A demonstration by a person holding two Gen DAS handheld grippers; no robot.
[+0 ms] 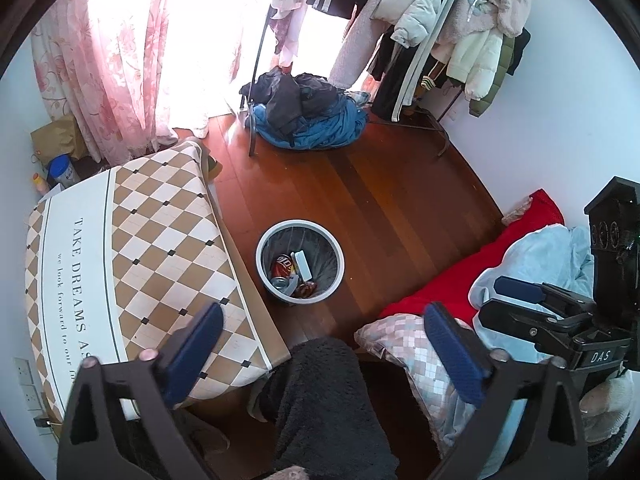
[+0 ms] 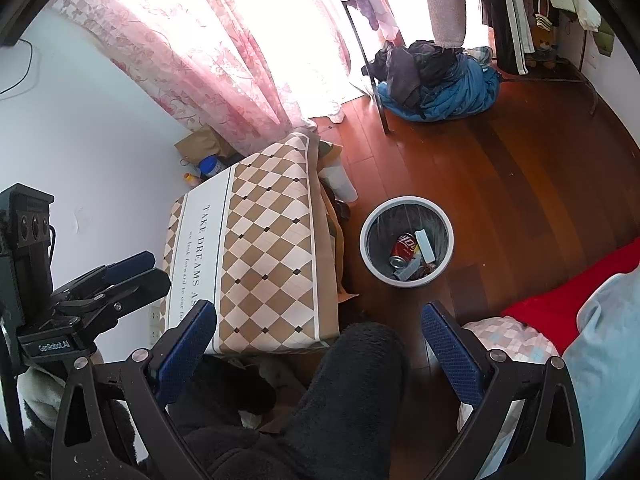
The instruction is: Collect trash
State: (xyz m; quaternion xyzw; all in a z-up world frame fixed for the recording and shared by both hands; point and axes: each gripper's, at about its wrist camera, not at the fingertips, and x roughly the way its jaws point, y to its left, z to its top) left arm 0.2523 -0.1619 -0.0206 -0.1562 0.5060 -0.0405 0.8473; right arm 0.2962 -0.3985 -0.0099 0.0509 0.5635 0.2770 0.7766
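Note:
A round trash bin with a white rim (image 1: 262, 240) (image 2: 366, 226) stands on the wooden floor. Inside it lie a red can (image 1: 282, 265) (image 2: 404, 249), a white box (image 1: 302, 266) (image 2: 425, 246) and other scraps. My left gripper (image 1: 324, 352) is open and empty, held high above the floor, with the bin ahead of it. My right gripper (image 2: 318, 342) is open and empty, also above the floor near the bin. The right gripper also shows at the right edge of the left wrist view (image 1: 516, 296), and the left gripper shows at the left of the right wrist view (image 2: 132, 270).
A table with a checkered cloth (image 1: 160, 248) (image 2: 260, 248) stands left of the bin. A bed with red cover (image 1: 460, 276) and pillow (image 1: 404, 340) is on the right. A clothes pile (image 1: 308, 116) and clothes rack (image 1: 432, 32) are at the back. A dark fuzzy leg (image 1: 320, 400) is below.

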